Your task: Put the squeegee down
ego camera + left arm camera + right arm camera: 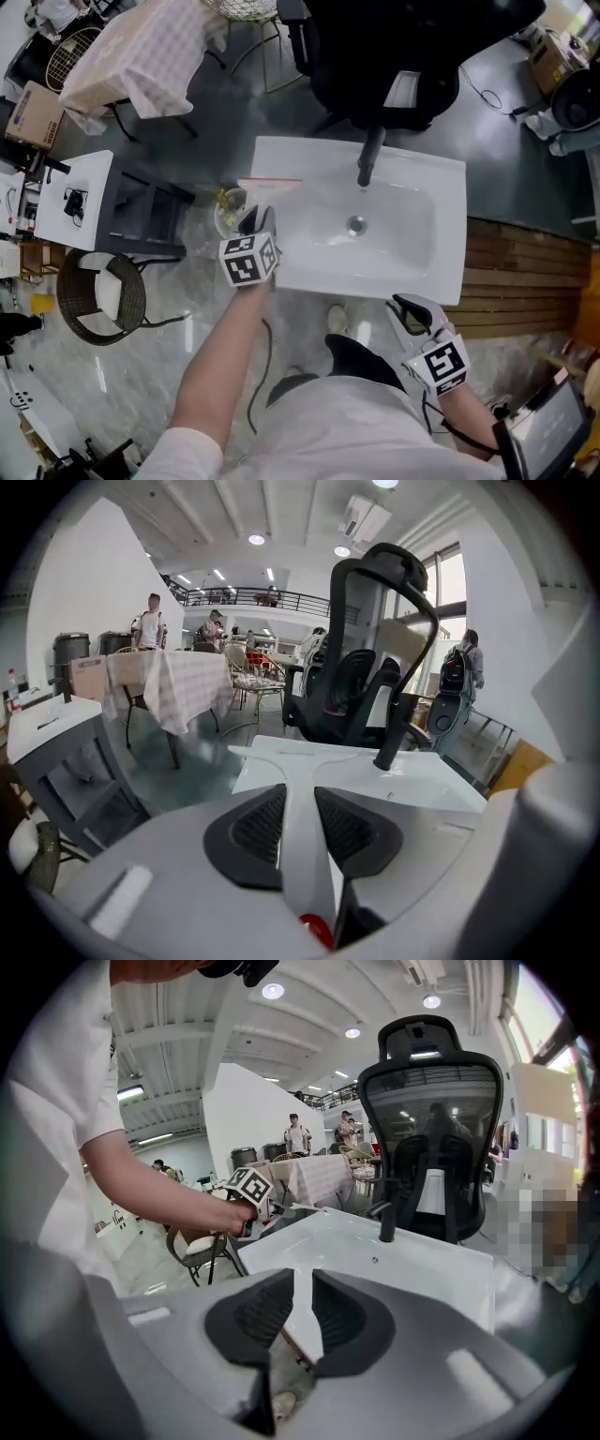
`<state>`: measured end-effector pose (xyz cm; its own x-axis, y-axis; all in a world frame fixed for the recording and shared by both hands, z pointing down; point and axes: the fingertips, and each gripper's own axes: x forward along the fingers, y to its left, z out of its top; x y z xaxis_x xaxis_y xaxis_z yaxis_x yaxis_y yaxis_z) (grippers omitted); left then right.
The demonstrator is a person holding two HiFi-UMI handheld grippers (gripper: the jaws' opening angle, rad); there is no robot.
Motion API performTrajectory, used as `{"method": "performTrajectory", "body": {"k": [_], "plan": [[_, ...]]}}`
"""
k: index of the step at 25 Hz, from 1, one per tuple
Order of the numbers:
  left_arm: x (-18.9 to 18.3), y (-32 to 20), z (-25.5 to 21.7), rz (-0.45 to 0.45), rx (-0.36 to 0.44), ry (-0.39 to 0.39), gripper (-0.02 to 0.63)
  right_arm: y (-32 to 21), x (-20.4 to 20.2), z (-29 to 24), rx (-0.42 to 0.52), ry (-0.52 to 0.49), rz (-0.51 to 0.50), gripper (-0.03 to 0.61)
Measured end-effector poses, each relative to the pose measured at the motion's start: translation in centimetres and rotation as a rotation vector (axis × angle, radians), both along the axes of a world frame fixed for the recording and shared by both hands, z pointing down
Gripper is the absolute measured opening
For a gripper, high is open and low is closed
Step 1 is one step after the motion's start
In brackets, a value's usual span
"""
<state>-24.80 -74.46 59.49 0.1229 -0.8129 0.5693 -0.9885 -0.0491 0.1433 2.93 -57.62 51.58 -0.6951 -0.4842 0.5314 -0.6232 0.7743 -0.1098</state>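
Note:
The squeegee [309, 758] is white and T-shaped, with its handle clamped between the left gripper's [300, 825] pads and its blade pointing away over the white sink [441, 794]. In the head view the left gripper [255, 221] hovers at the sink's [445, 197] left edge, and the squeegee blade [270, 180] lies over the back left corner. The right gripper [412, 314] is below the sink's front right edge, apart from it. Its jaws [302, 1283] stand a little apart with nothing between them. The right gripper view also catches the left gripper [248, 1190].
A black faucet [368, 159] rises at the back of the sink, and a black office chair [394, 56] stands behind it. A small bowl [230, 202], a white cabinet [70, 202] and a wicker chair [98, 298] are to the left. Wooden decking [525, 272] lies to the right.

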Motion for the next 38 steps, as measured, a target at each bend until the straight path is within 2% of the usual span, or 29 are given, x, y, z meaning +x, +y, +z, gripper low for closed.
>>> {"method": "performTrajectory", "body": {"k": [9,16,23,28,38], "plan": [[-1.0,-7.6,4.7,0.007,-0.026,-0.063,0.097,-2.5,2.8,3.2,-0.072,0.029,0.049,0.049],[-1.1,-9.7,7.0,0.026,-0.064,-0.094,0.098,-2.5,4.0,4.3,-0.111,0.020,0.070,0.049],[-1.7,-9.5,8.0,0.015,-0.080,-0.141,0.105,-1.9,4.1,4.8,-0.112,0.034,0.075,0.049],[-1.4,-9.4,7.8,0.018,-0.082,-0.166,0.184,-2.4,4.2,4.9,-0.112,0.032,0.062,0.048],[-1.7,-3.8,3.7,0.050,-0.025,-0.125,0.192,-0.5,0.4,3.6,-0.062,0.000,0.014,0.049]]}}
